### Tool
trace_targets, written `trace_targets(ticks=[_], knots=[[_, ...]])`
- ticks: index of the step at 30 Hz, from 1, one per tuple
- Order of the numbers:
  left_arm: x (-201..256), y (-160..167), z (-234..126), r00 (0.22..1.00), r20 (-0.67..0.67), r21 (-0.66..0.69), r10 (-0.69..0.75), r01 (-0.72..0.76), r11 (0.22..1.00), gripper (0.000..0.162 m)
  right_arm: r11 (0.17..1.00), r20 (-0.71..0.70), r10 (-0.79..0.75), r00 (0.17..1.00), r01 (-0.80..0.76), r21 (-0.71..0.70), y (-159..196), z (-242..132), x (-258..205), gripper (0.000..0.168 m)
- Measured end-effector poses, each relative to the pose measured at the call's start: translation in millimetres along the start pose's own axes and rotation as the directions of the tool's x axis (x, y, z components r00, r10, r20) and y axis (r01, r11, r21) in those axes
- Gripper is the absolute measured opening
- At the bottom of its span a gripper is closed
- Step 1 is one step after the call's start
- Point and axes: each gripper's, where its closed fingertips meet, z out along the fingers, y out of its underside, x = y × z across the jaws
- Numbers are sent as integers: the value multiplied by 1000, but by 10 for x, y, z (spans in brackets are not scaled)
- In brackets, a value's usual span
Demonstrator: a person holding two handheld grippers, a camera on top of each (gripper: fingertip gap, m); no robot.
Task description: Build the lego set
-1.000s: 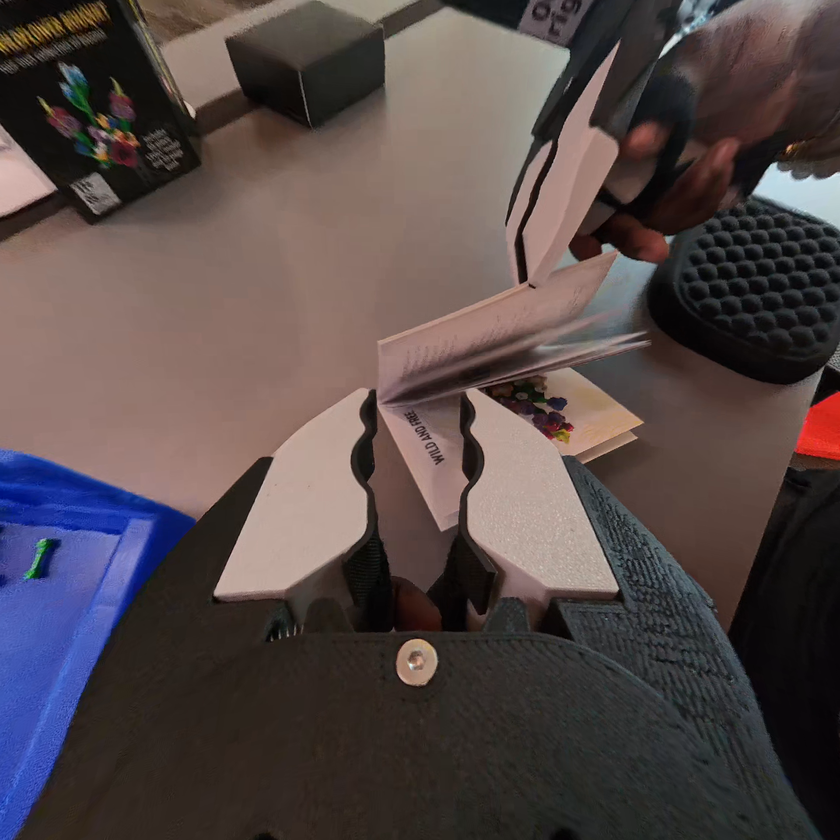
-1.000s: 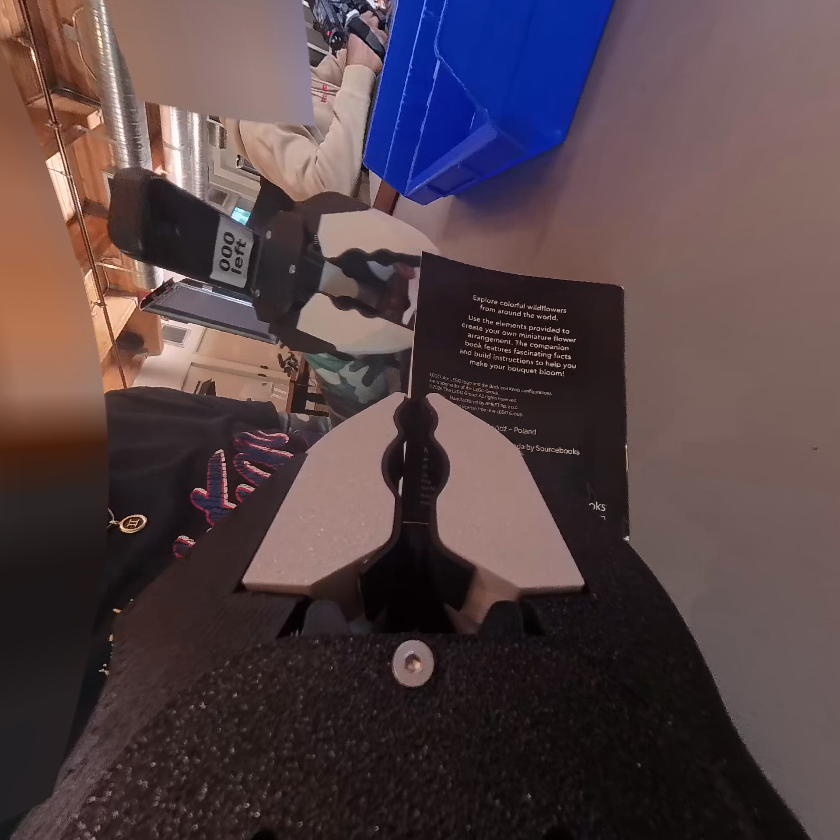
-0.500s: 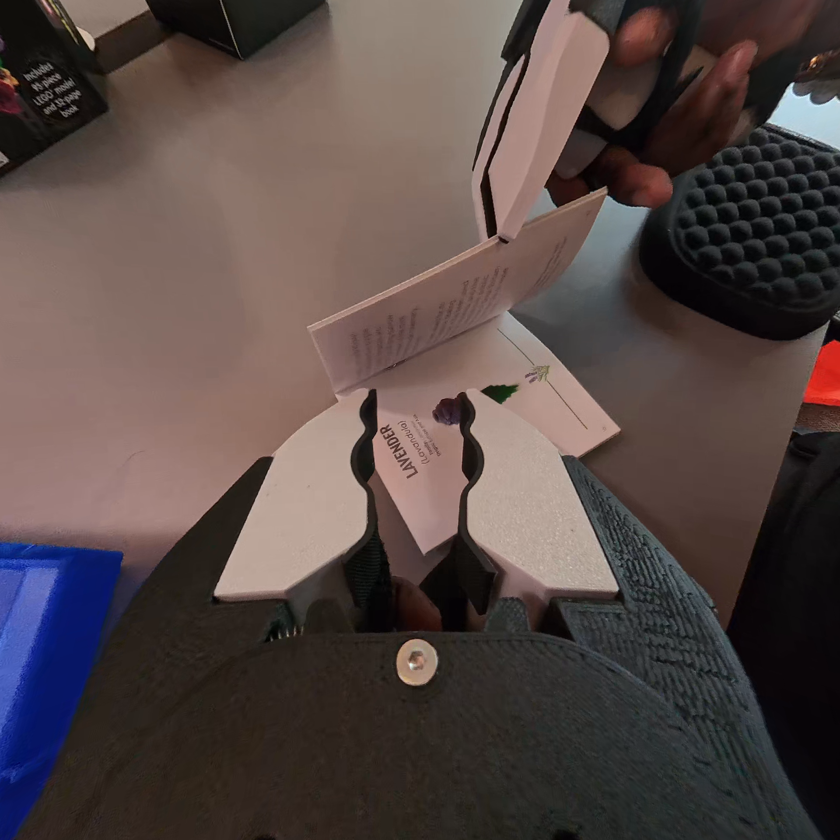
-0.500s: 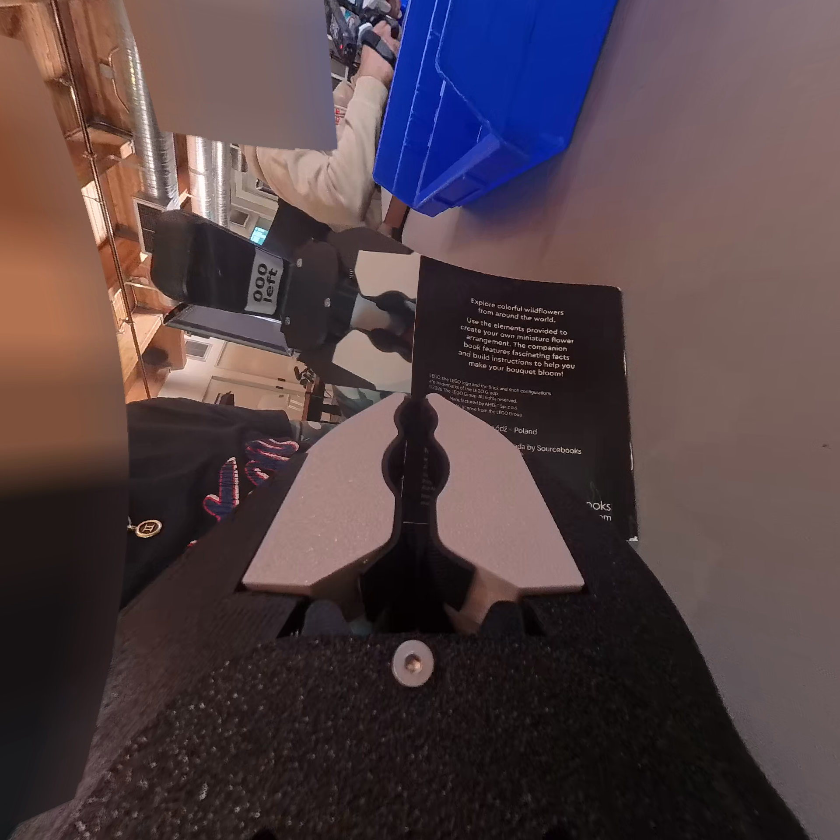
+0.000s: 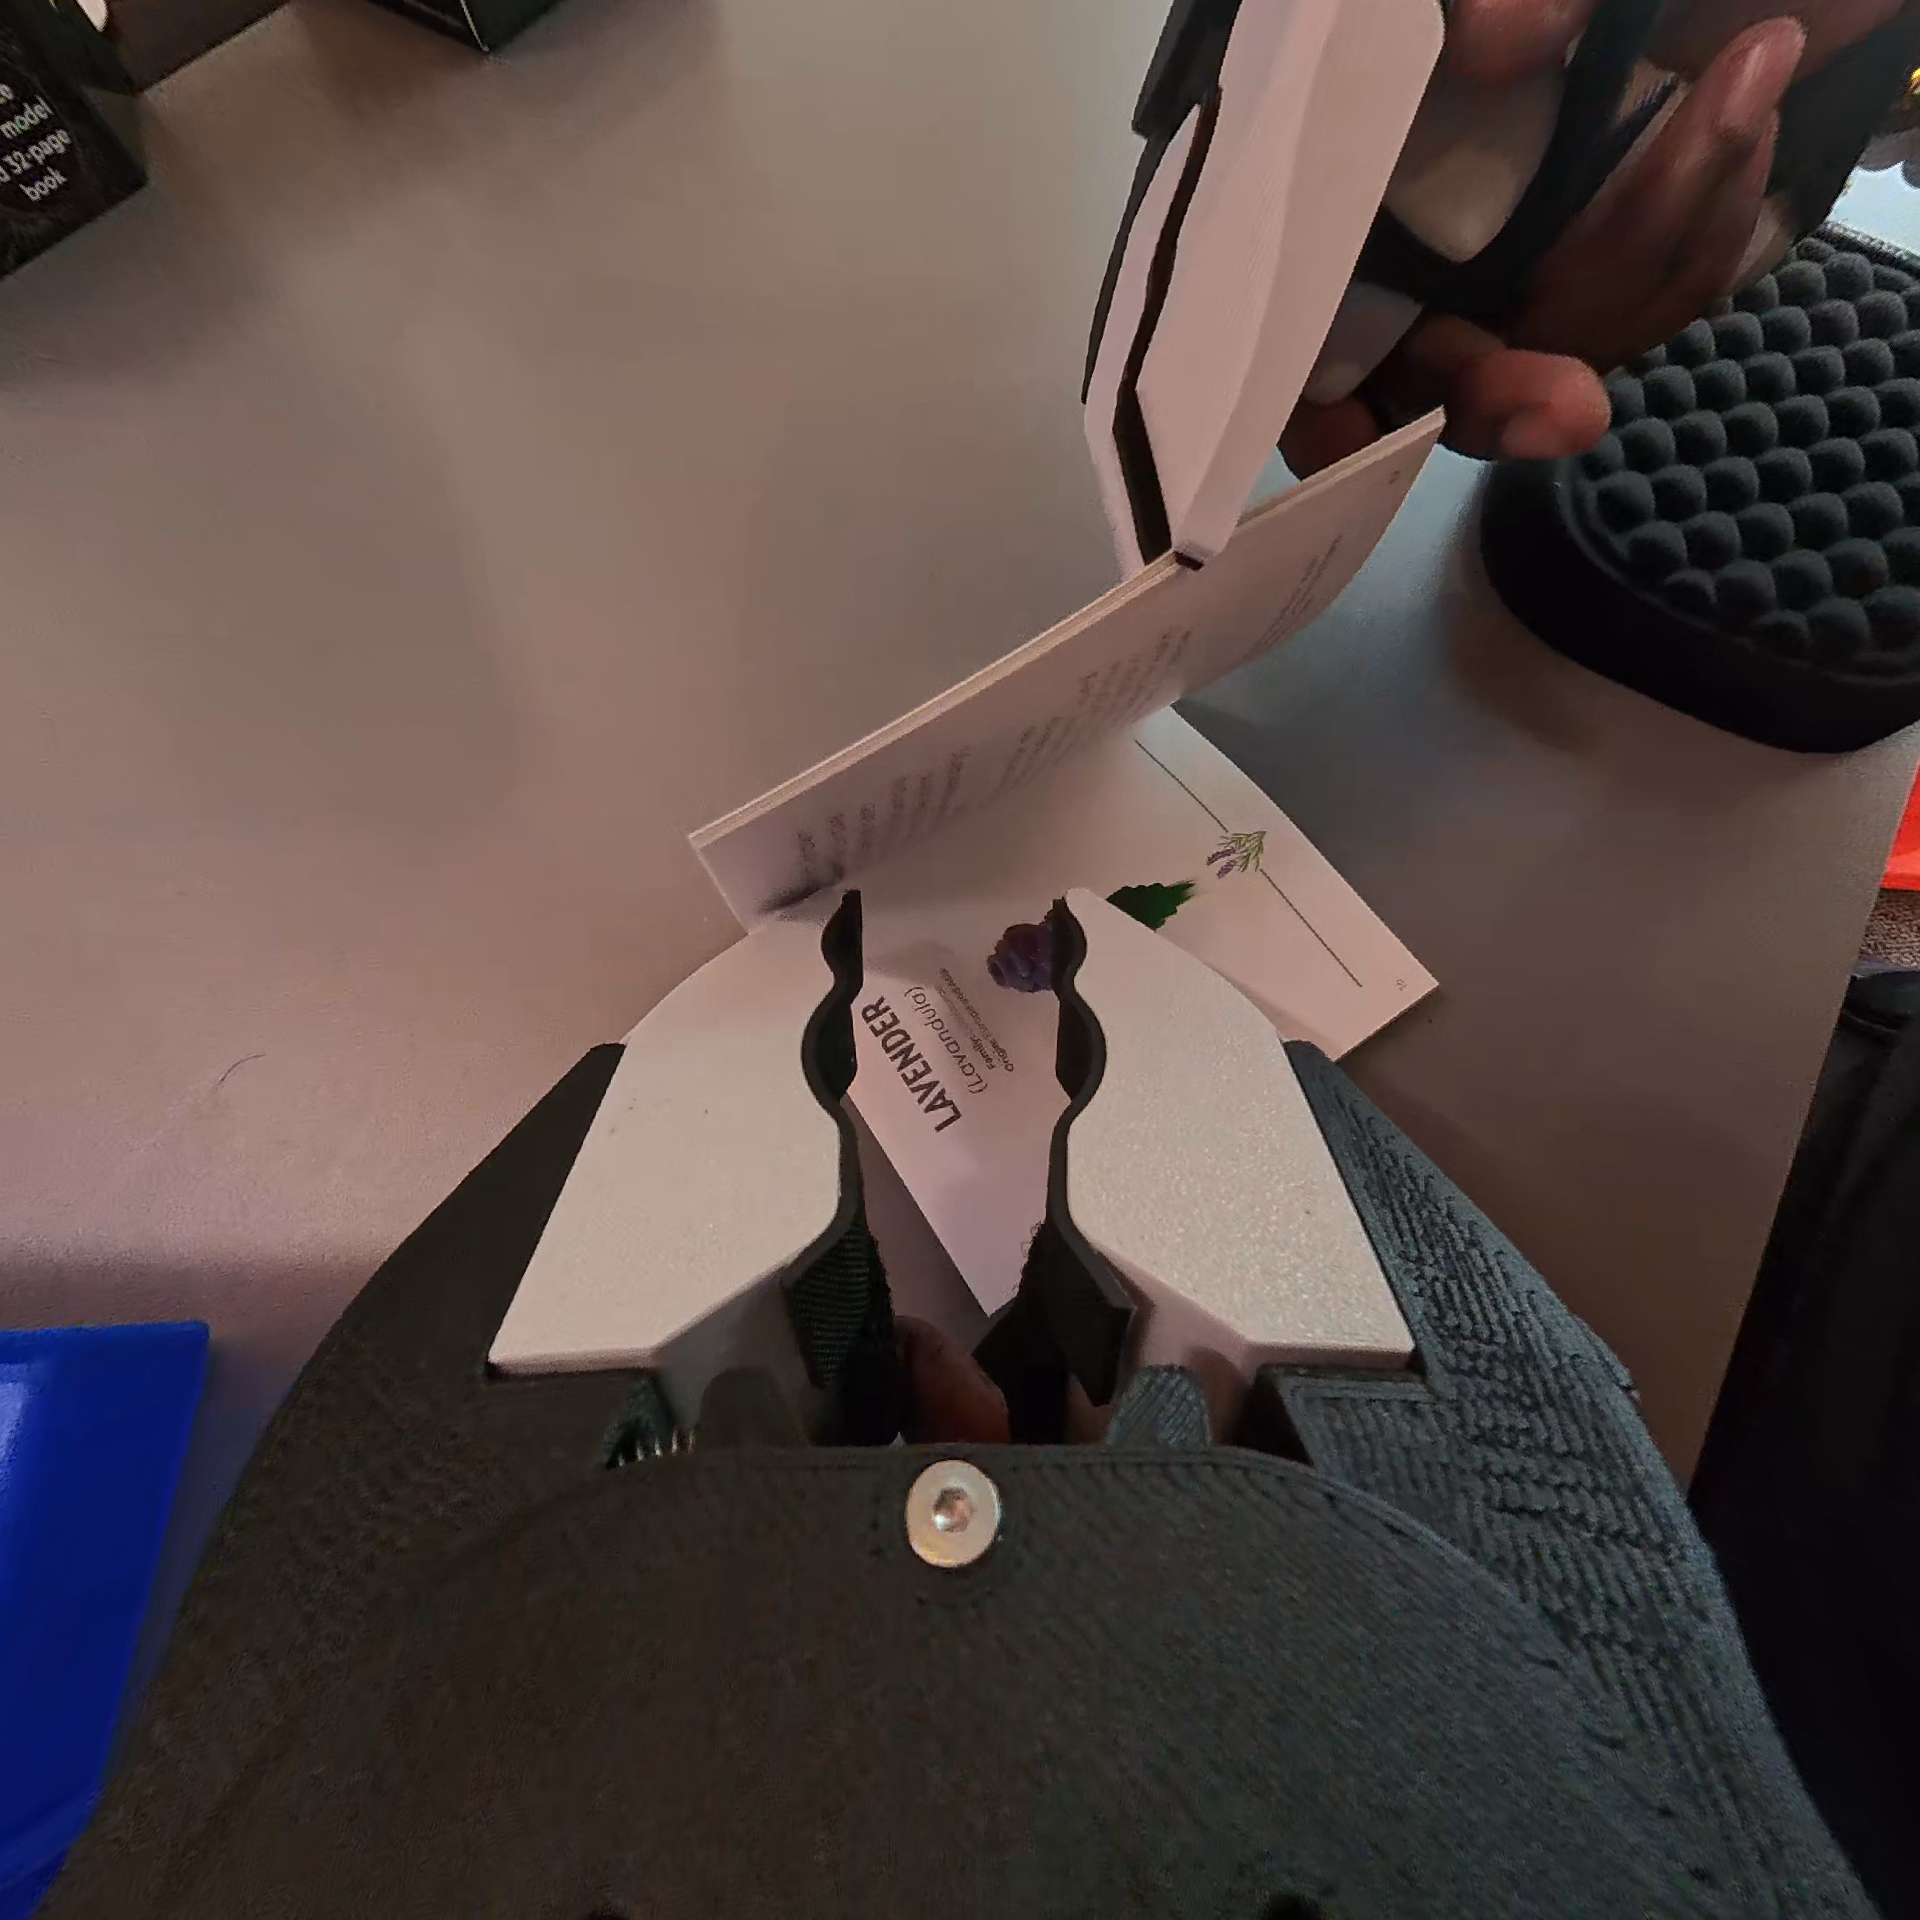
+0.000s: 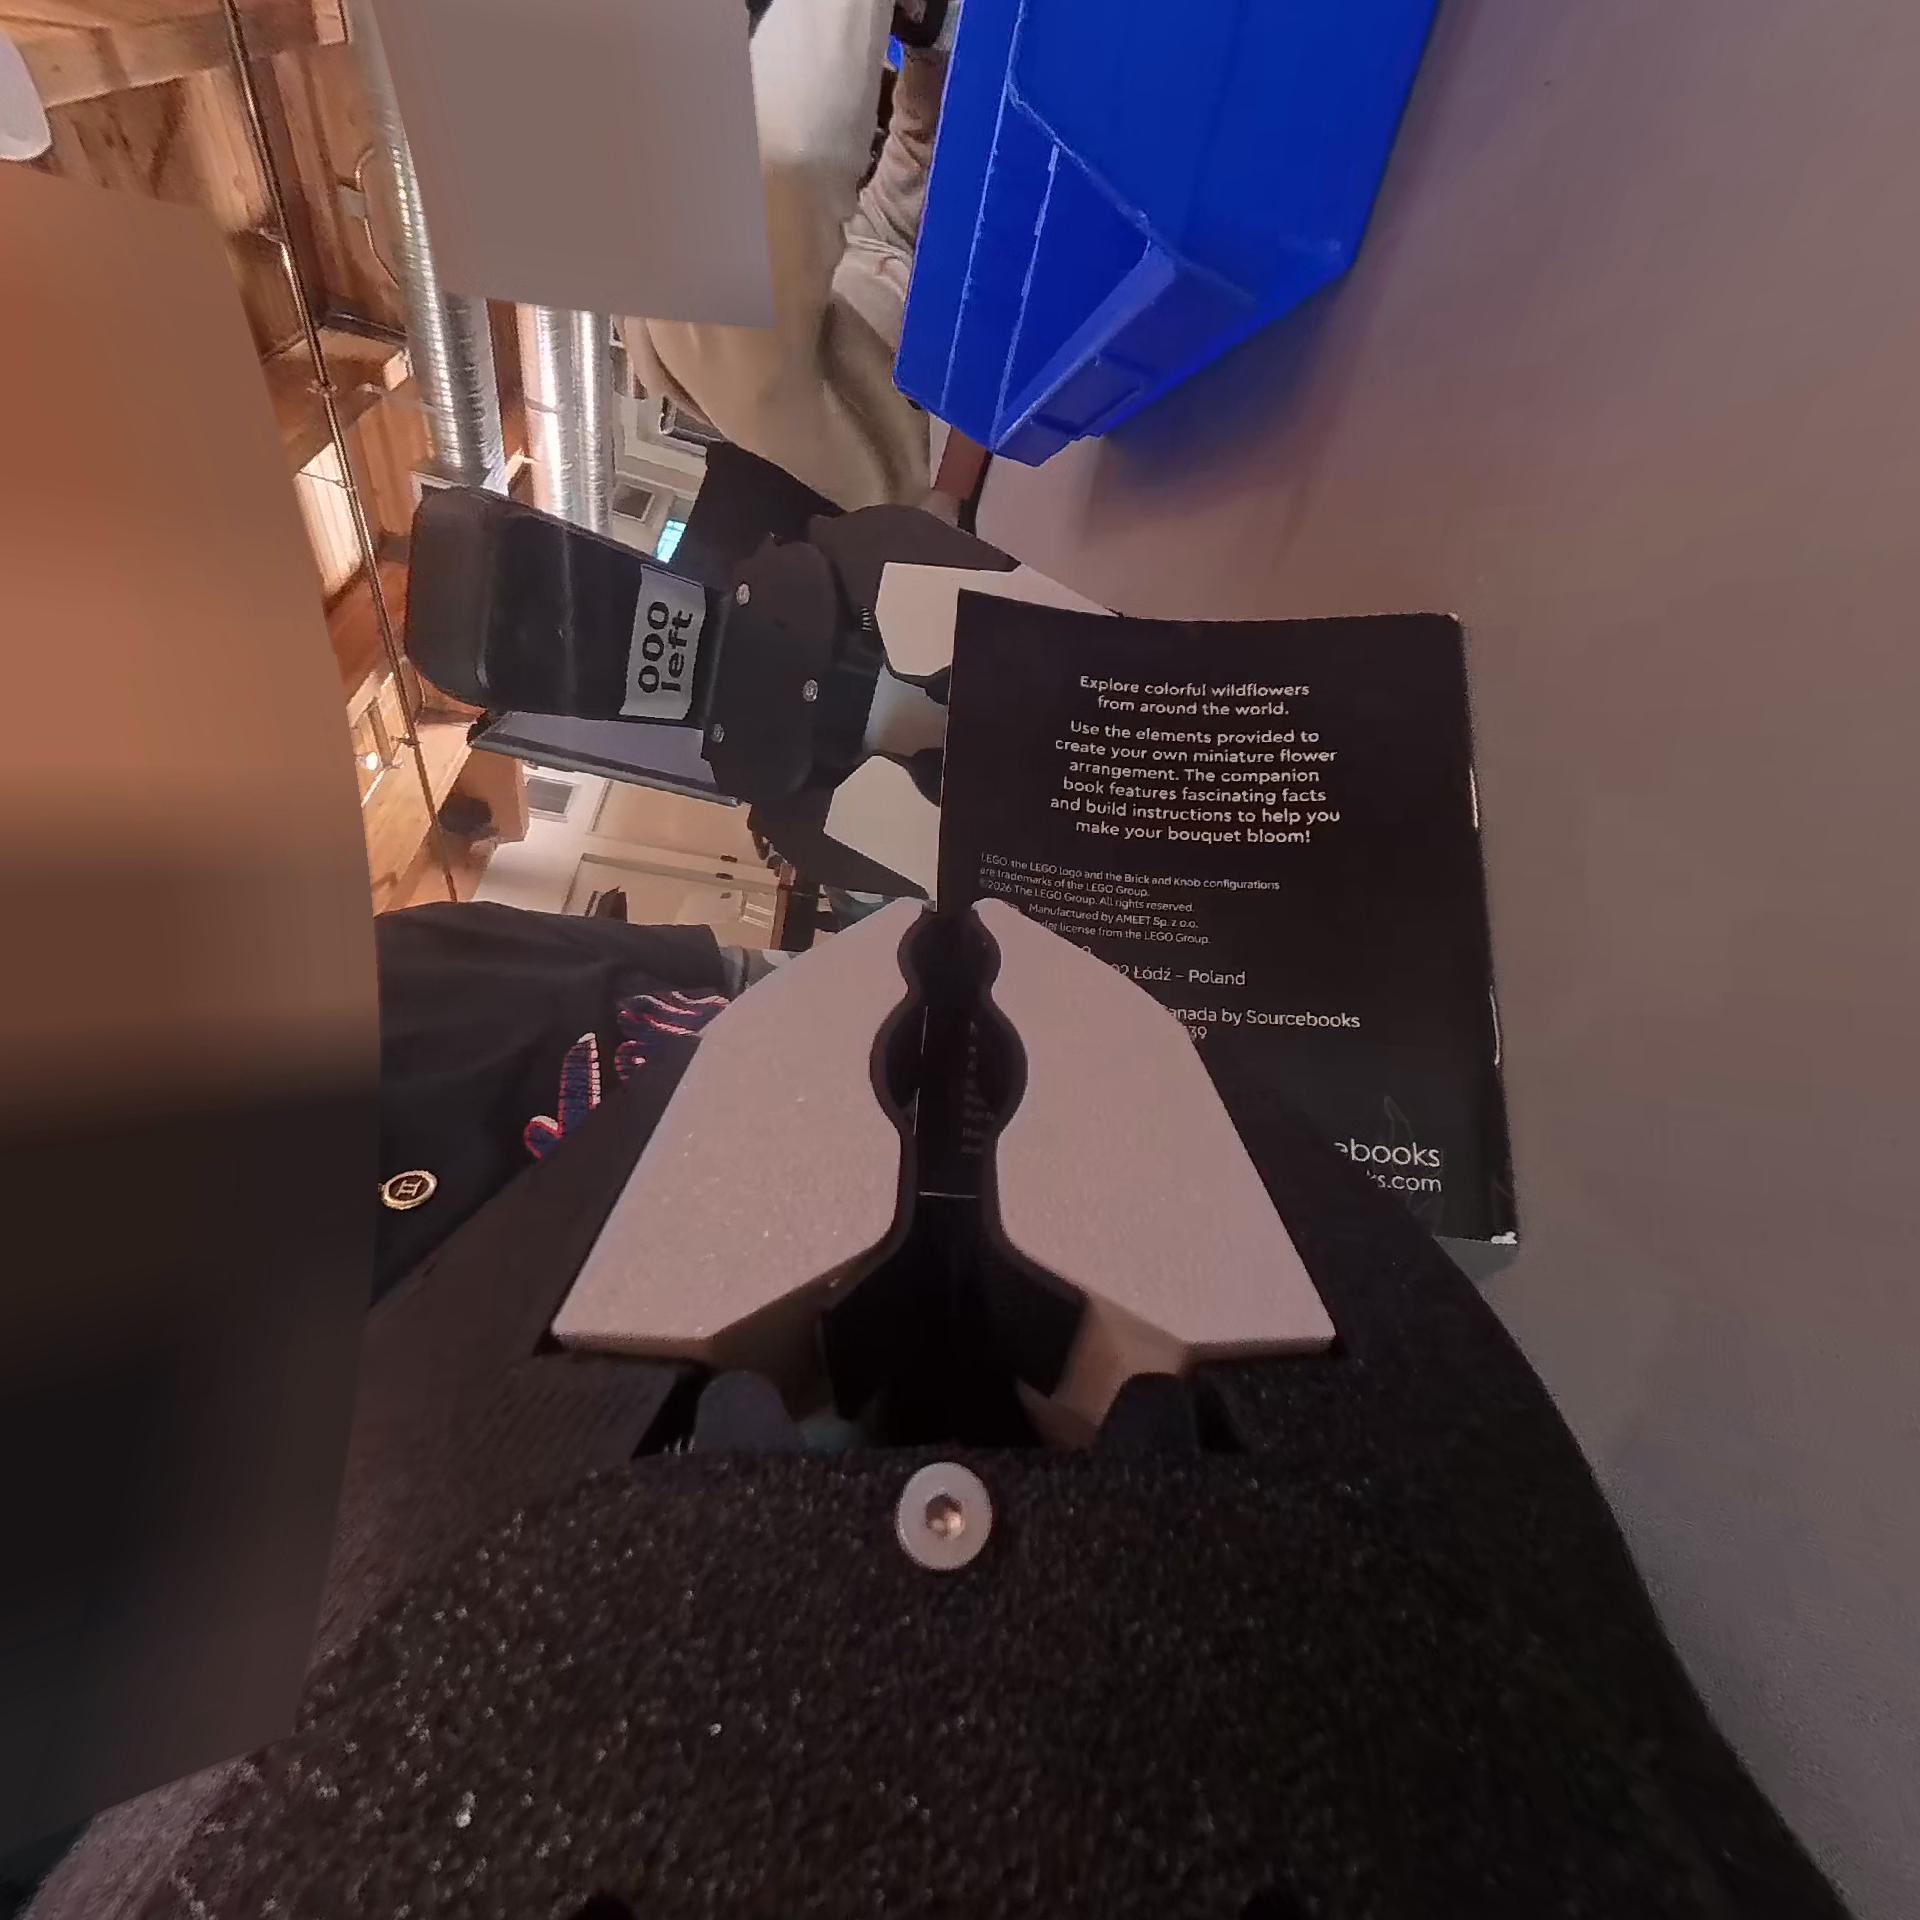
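The right claw (image 6: 948,914) is closed on the edge of a booklet (image 6: 1226,883), its black back cover with white print turned to the camera, above a grey bench (image 6: 1662,520). Behind the booklet the left claw (image 6: 914,717), black with pale fingers, reaches toward its far side. A blue bin (image 6: 1132,218) stands further back on the bench, beside a person in a cream sleeve (image 6: 831,312)

Matt paper booklet (image 5: 1049,727), glossy blue plastic bin (image 6: 1143,208), rough black tool (image 6: 951,914) housing.
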Motion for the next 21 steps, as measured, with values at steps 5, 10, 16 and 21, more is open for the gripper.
trace_targets(ticks=[5,10,16,21], knots=[[5,5,7,1000,-3,1,2,-2,1000,35,1000,13,9,1000,-9,-2,14,15,0,5],[6,9,9,1000,-7,1,4,-4,1000,35,1000,22,18,1000,-18,-6,27,28,0,6],[3,13,11,1000,-8,1,5,-5,1000,35,1000,27,23,999,-22,-11,37,44,3,6],[-27,48,-41,1000,6,-16,-6,6,1000,35,1000,17,12,1000,-12,10,4,24,0,5]])
